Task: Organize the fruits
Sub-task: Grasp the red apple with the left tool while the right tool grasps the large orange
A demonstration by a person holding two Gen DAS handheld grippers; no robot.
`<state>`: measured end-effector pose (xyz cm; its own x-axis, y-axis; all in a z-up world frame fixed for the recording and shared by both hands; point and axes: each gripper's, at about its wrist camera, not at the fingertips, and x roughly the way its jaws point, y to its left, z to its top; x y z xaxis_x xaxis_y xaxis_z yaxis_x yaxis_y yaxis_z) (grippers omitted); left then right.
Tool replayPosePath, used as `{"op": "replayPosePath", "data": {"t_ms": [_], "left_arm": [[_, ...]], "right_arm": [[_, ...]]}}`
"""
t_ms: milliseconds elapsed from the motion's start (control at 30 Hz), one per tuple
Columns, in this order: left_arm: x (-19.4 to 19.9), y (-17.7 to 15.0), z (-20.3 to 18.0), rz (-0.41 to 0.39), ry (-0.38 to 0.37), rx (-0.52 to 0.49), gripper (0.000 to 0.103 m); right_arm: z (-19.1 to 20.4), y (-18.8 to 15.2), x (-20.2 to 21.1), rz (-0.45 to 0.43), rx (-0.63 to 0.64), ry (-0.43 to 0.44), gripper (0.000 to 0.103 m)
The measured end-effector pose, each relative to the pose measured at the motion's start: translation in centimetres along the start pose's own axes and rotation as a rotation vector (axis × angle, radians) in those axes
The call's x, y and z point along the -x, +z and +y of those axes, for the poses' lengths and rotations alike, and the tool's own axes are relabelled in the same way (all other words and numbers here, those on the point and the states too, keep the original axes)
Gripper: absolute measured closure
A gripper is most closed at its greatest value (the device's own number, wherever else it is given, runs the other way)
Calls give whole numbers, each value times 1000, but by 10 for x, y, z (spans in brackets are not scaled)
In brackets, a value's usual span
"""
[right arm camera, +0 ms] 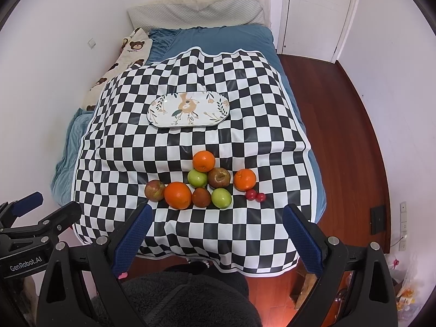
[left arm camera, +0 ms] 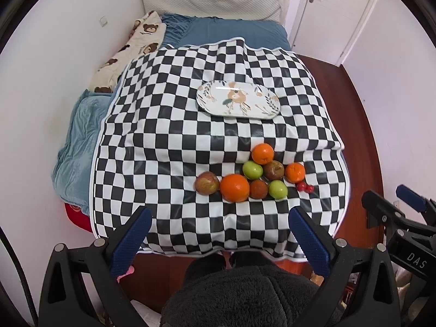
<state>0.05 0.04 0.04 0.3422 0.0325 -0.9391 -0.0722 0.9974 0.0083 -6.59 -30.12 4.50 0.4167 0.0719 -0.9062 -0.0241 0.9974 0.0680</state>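
Note:
A cluster of fruit lies on the checkered cloth (left arm camera: 169,125) near its front edge: a large orange (left arm camera: 234,187), two smaller oranges (left arm camera: 262,153), two green apples (left arm camera: 252,170), reddish apples (left arm camera: 206,183) and two small red fruits (left arm camera: 305,187). The same cluster shows in the right wrist view, with the large orange (right arm camera: 177,195) and the small red fruits (right arm camera: 255,195). An empty oval floral plate (left arm camera: 237,98) (right arm camera: 188,108) sits farther back. My left gripper (left arm camera: 218,224) is open and empty, above the cloth's front edge. My right gripper (right arm camera: 216,220) is open and empty too.
The cloth covers a bed with blue bedding (left arm camera: 73,141), a bear-print quilt (left arm camera: 130,51) and a pillow (left arm camera: 212,2). White wall is on the left, wooden floor (right arm camera: 335,114) and a door (right arm camera: 318,8) on the right. A dark fuzzy garment (left arm camera: 239,297) is below the grippers.

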Motion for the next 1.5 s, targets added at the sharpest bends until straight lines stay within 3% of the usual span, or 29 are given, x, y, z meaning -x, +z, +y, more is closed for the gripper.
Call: {"op": "replayPosePath", "data": {"t_ms": [100,267,467,567,600,700,800,1000,1100,1200,1333,1367,1500], "left_arm": [[-5,4,3,-66,47,16,0],[-39,22,16,-127,105,45,0],[-123,31,26,-24,199,1,0],[-169,25,39,74,217,28,0],[-179,23,42,89,234,36,0],[-209,15,58,137,302,61,0],[-235,8,72,195,357,83,0],[-262,-3,84,254,388,85,0],[-273,-5,88,297,341,111,0],[-288,-3,95,353,250,173,0],[-312,-1,105,451,49,319,1],[-318,0,107,469,-2,363,1],[-339,5,101,504,-119,449,1]], "right_arm": [[1,0,-5,4,-15,20,5],[-11,3,-61,39,-47,33,5],[-30,10,-149,115,-125,93,5],[-26,6,-199,196,-176,208,5],[-22,4,-212,211,-179,245,10],[2,1,-251,260,-141,289,24],[33,-1,-290,321,-93,342,24],[98,-9,-352,419,58,305,24],[121,-15,-380,467,101,267,20],[137,-17,-396,446,176,201,19],[162,-27,-405,460,297,161,18],[167,-30,-403,447,318,149,23],[172,-43,-400,407,308,186,24]]}}
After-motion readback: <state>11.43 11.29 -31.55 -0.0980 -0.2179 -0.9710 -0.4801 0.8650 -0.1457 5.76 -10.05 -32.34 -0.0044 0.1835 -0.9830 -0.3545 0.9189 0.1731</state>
